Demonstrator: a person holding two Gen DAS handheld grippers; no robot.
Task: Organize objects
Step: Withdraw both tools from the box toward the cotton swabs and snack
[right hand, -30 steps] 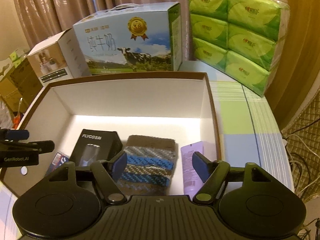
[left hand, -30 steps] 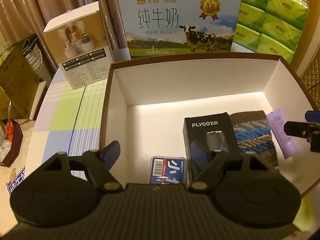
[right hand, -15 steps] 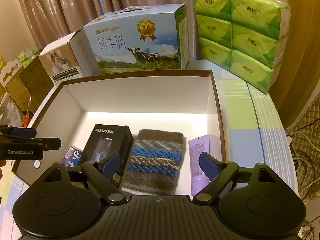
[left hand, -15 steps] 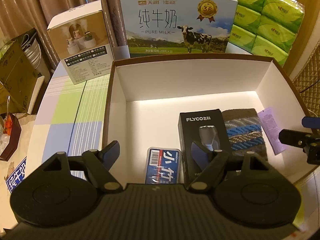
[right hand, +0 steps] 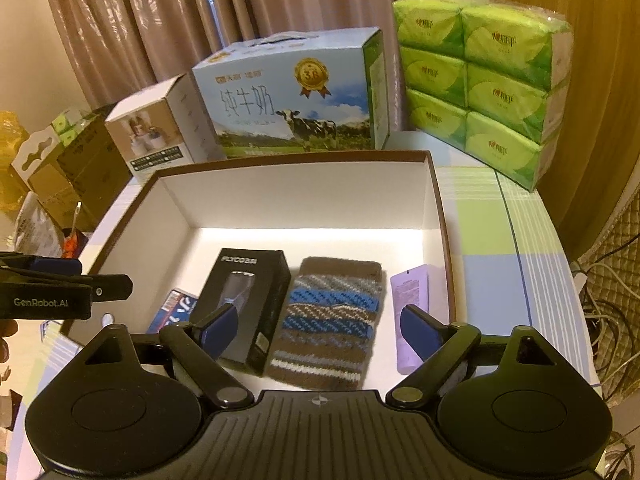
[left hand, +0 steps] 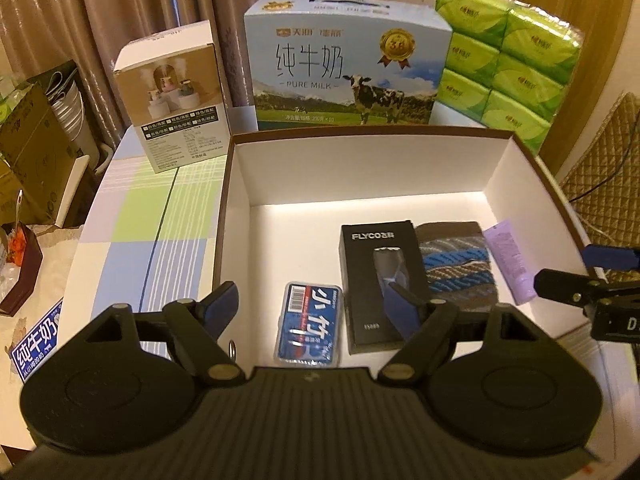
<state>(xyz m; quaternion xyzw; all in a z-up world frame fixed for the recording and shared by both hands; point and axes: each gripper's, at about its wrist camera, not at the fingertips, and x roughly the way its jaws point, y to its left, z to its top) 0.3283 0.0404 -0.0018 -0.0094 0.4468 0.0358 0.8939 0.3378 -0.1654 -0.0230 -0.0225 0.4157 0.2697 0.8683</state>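
Both grippers are held tilted down over the open box (right hand: 436, 216). The left gripper (left hand: 312, 308) and right gripper (right hand: 320, 328) are spread, nothing gripped. Inside, the black carton (right hand: 248, 300), knitted pouch (right hand: 332, 320) and purple tube (right hand: 408, 300) are laid side by side, long axes running toward the far wall.

Left wrist view: looks forward and steeply down along its own fingers, from above the near left of the open box (left hand: 236, 184), close in. Near rim hidden under the gripper body.
Right wrist view: same downward tilt, from the near right of the open box (right hand: 436, 208), close.
Shared: box interior, black carton (left hand: 380, 280) (right hand: 248, 304), milk case (left hand: 344, 64) (right hand: 296, 96) at far side. Each view catches the other gripper at its edge
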